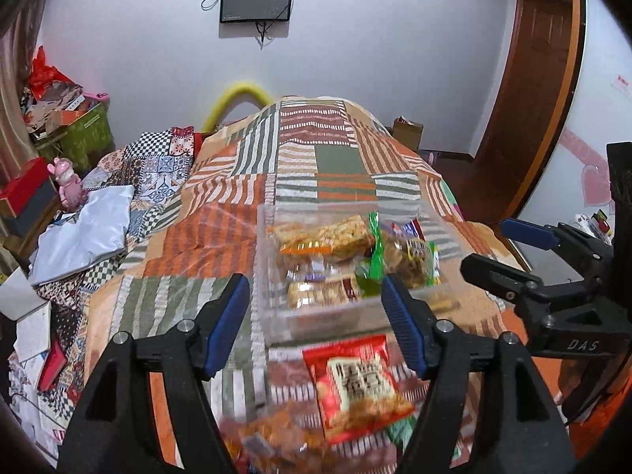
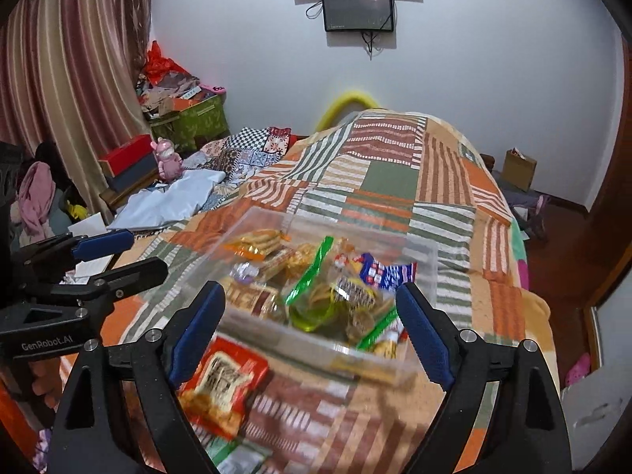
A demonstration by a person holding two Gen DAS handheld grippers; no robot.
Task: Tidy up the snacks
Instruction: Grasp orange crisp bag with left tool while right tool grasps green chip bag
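A clear plastic box (image 1: 276,308) (image 2: 422,260) stands on the patchwork bed cover and holds several wrapped snacks. A red snack packet (image 1: 355,387) (image 2: 221,379) lies on the cover just in front of the box. More loose snacks (image 1: 272,438) lie blurred at the near edge. My left gripper (image 1: 316,324) is open and empty, hovering above the red packet and the box's near wall. My right gripper (image 2: 310,335) is open and empty, above the box's near wall. Each gripper shows in the other's view: the right (image 1: 509,252), the left (image 2: 118,252).
The striped patchwork bed cover (image 1: 335,166) (image 2: 395,181) stretches away to the wall. A white cloth (image 1: 87,229) and checked quilts lie left of it. Boxes, a pink toy (image 2: 168,160) and clutter stand at the left. A wooden door (image 1: 533,79) is on the right.
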